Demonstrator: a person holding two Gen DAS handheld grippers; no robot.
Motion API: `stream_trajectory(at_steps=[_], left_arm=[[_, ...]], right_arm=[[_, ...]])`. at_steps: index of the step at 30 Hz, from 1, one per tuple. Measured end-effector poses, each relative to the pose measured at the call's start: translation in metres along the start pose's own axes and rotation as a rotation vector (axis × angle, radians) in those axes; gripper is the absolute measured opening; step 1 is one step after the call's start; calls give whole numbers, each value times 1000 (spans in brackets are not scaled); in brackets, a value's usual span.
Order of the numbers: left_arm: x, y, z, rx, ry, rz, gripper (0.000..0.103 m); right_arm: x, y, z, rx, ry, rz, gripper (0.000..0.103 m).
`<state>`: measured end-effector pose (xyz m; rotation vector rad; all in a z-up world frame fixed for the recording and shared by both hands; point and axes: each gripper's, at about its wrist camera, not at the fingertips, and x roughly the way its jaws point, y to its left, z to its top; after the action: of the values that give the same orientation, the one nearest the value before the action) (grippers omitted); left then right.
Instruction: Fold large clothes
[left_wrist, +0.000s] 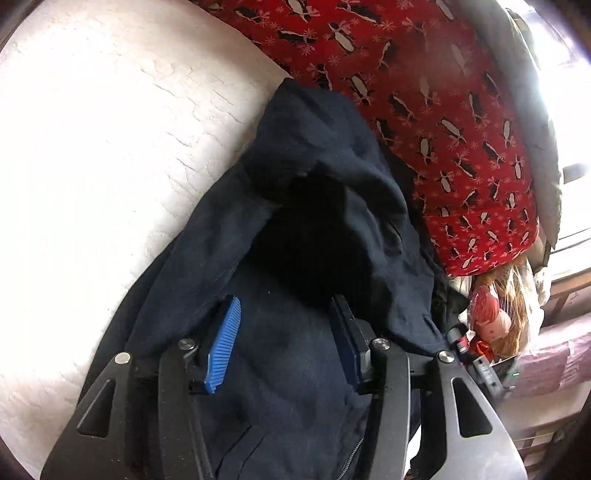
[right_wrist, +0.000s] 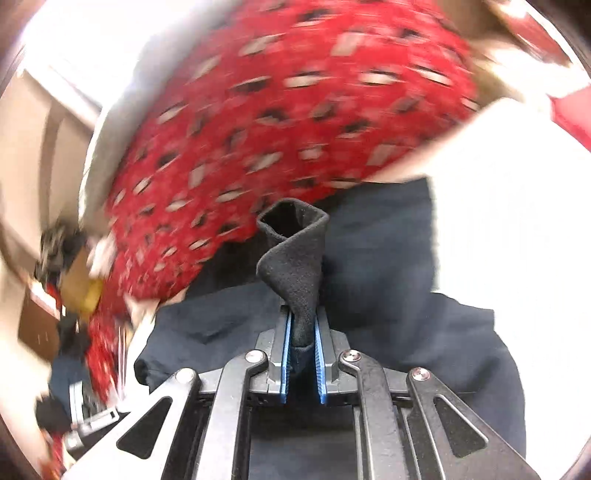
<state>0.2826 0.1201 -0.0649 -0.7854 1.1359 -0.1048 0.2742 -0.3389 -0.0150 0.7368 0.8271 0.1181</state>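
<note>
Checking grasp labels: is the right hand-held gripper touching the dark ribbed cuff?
Touching. The right wrist view shows the right hand-held gripper shut on the cuff, cloth pinched between both blue pads.

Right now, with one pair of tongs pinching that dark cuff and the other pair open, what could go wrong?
The right tongs pinch only the rolled end of the cuff, so it may slip out if pulled. The left tongs hang open over the bunched navy hoodie, so one-sided pulling might twist it. The red penguin-print blanket lies against the hoodie and could get dragged along.
</note>
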Motion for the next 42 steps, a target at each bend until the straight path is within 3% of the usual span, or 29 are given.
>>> stream_trajectory(at_steps=[3, 6, 7, 8, 10, 12, 13, 14, 16, 17, 19, 21, 23, 25, 26, 27, 29, 31, 34, 36, 38, 40, 42], left_arm=[[-3, 0, 0, -43, 7, -53, 48], [-8, 2, 2, -61, -9, -77, 48], [-9, 3, 4, -67, -15, -82, 48], [-7, 4, 8, -80, -21, -86, 48], [-4, 5, 17, -117, -21, -88, 48], [-5, 10, 26, -176, -36, -123, 48], [-9, 11, 32, -199, -56, -130, 48], [-12, 11, 34, -204, -74, -126, 48], [-14, 10, 44, -181, -107, -36, 47], [-9, 11, 47, -159, -97, 44, 43], [2, 17, 48, -150, -45, 88, 31], [4, 25, 41, -147, -25, 71, 29], [-6, 26, 35, -120, -24, 86, 29], [-20, 26, 28, -92, -20, 73, 29], [-27, 24, 25, -78, -20, 67, 27], [-32, 14, 21, -60, -26, 51, 26], [-41, 0, 21, -25, -43, 24, 26], [-43, -21, 25, 21, -69, 4, 27], [-24, -41, 37, 89, -90, 69, 35], [4, -43, 42, 110, -51, 139, 35], [28, -38, 38, 153, -1, 237, 35], [34, -42, 33, 217, -22, 277, 35], [28, -49, 27, 258, -9, 298, 36]], right_arm=[[2, -33, -3, 99, 36, 10, 5], [-2, -42, -3, 169, 23, 86, 10], [-5, -42, -2, 177, 24, 114, 15], [-3, -39, -1, 181, 24, 127, 27], [2, -34, 0, 170, 31, 136, 41], [6, -25, 4, 121, 40, 98, 35], [1, -20, 4, 97, 35, 103, 10], [-5, -17, 8, 85, 15, 124, 4], [-23, -16, 15, 97, -57, 198, 3], [-31, -18, 18, 104, -92, 211, 3], [-31, -27, 20, 103, -92, 165, 3], [-10, -44, 13, 106, 16, 39, 3], [-2, -56, 4, 122, 65, 36, 3], [-15, -56, 6, 141, 43, 38, 3], [-25, -54, 8, 144, 16, 17, 11], [-36, -50, 10, 139, -25, -11, 13], [-60, -33, 15, 64, -121, 24, 13], [-67, -13, 20, -15, -148, 35, 14], [-49, 6, 20, -92, -114, 24, 17], [-29, -1, 16, -102, -62, -24, 16], [4, -20, 10, -90, 55, -113, 9], [4, -34, 11, -51, 50, -64, 0], [-7, -32, 17, -25, 48, -60, 0]])
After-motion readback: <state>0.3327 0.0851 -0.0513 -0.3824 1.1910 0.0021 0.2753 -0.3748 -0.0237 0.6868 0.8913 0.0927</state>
